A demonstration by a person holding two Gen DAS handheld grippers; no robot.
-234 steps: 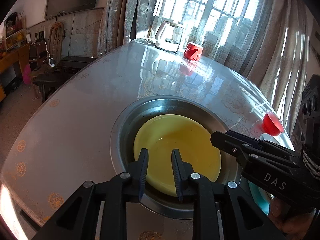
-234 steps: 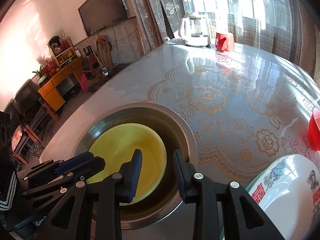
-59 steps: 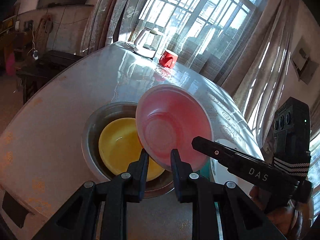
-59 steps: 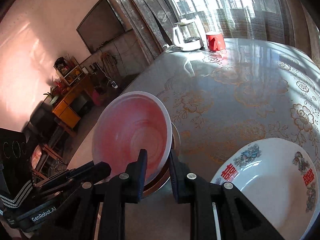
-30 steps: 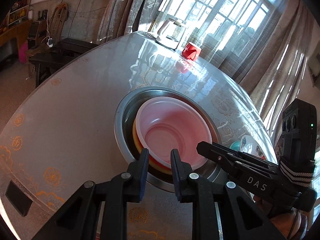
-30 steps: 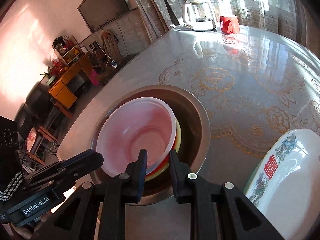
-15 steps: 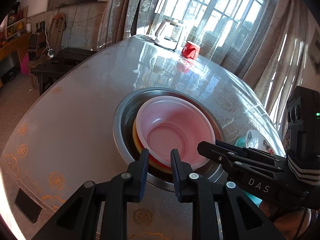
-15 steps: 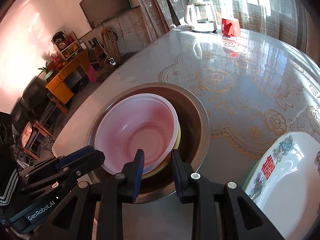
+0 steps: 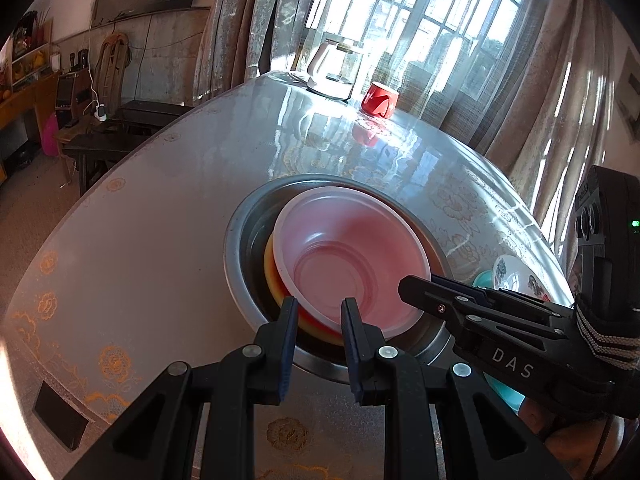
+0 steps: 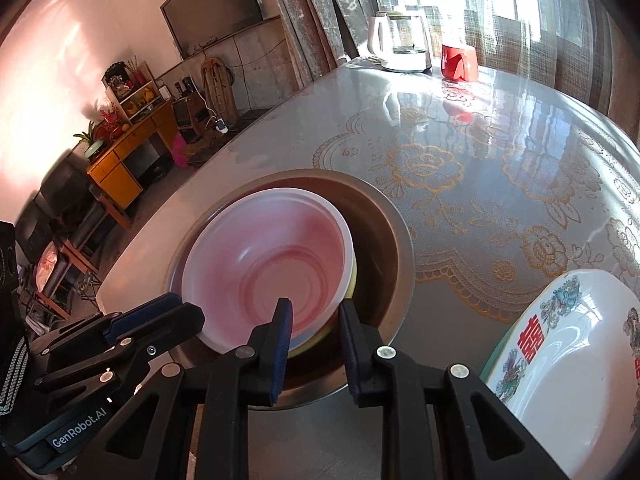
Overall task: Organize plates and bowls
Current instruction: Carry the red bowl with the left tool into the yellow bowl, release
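Note:
A pink bowl [image 9: 352,256] rests on a yellow plate [image 9: 272,276] inside a steel basin [image 9: 236,236] on the table. My left gripper [image 9: 318,312] is open, its jaws on either side of the pink bowl's near rim without touching it. My right gripper [image 10: 314,316] is open at the near rim of the pink bowl [image 10: 272,264], which sits in the steel basin [image 10: 396,240]. A white flowered plate [image 10: 572,364] lies to the right on the table; it also shows in the left wrist view [image 9: 508,272].
A white kettle [image 9: 330,70] and a red cup [image 9: 380,98] stand at the far end of the table by the window. The table edge [image 9: 60,240] drops off at left. A teal dish [image 9: 500,390] lies under my right gripper.
Both grippers opened and let go of the pink bowl, which they had lowered onto the yellow plate in the basin. Both have drawn back slightly.

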